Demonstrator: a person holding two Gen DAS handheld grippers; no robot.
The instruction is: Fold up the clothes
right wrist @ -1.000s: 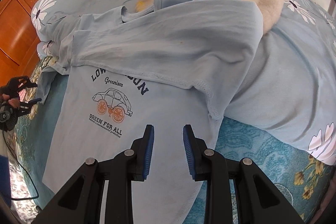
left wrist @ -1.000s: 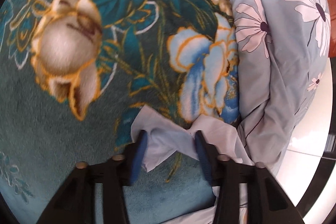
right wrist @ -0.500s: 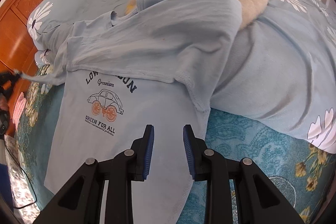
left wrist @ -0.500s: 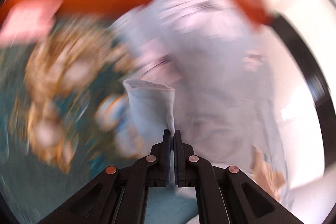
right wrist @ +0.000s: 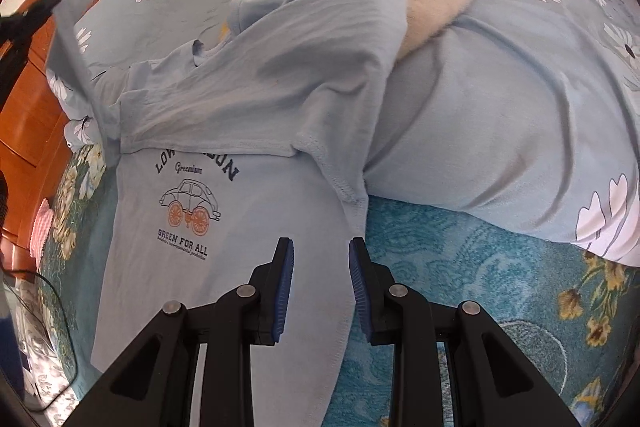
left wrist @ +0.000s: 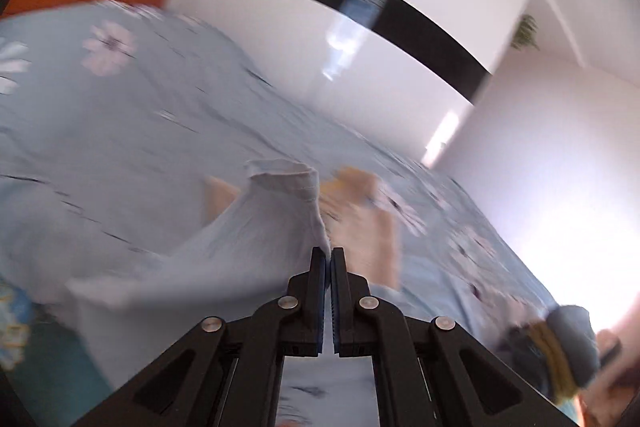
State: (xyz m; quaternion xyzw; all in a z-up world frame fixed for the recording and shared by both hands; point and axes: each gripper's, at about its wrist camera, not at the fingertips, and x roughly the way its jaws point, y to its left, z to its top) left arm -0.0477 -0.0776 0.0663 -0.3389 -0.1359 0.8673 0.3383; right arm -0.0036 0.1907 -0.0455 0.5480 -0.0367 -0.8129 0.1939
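A home bedroom: a bed with a flowered blue duvet (right wrist: pixel 500 99), teal floral blanket (right wrist: pixel 460 267) and wooden headboard (right wrist: pixel 36 99).

The left hand-held gripper (left wrist: pixel 330 251) has its two blue-padded fingers (left wrist: pixel 319 291) pressed together, with only a thin slit between them, and a fold of light blue cloth is pinched at the tips; in the right wrist view it shows as a dark shape at about 10 o'clock, raised high with the cloth hanging from it. The right hand-held gripper (right wrist: pixel 321 247) points toward 12 o'clock with its fingers (right wrist: pixel 283 279) parted by a clear gap, nothing between the pads, and it hovers low without gripping anything.
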